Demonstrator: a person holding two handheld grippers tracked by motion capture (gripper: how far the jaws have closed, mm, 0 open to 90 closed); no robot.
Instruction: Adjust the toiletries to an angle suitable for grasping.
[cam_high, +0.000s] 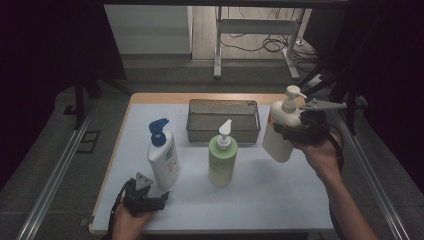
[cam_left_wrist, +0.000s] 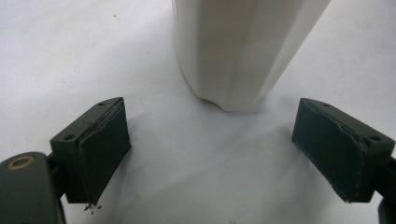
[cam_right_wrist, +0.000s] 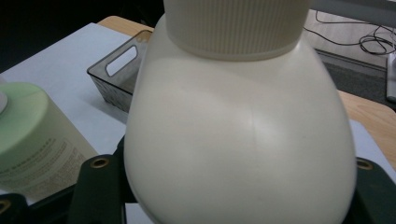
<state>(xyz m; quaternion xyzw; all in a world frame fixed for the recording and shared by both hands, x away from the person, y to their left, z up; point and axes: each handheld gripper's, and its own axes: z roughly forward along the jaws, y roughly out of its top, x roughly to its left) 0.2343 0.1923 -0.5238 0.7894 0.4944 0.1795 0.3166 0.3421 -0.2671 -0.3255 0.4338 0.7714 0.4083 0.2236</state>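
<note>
My right gripper (cam_high: 286, 131) is shut on a cream pump bottle (cam_high: 276, 145) and holds it tilted above the table's right side, off the surface. In the right gripper view the cream bottle (cam_right_wrist: 233, 116) sits between the jaws of my right gripper (cam_right_wrist: 233, 186). A white bottle with a blue pump (cam_high: 164, 157) stands at the left. My left gripper (cam_high: 162, 197) rests open just in front of it, low on the table. In the left gripper view the white bottle's base (cam_left_wrist: 243, 46) stands just beyond the open jaws of my left gripper (cam_left_wrist: 210, 122), untouched.
A green bottle with a white pump (cam_high: 222, 160) (cam_right_wrist: 28, 130) stands mid-table. Behind it sits a grey basket (cam_high: 223, 102) (cam_right_wrist: 116, 70) near the far edge. The white tabletop (cam_high: 260, 200) has a wooden border and metal rails run along both sides.
</note>
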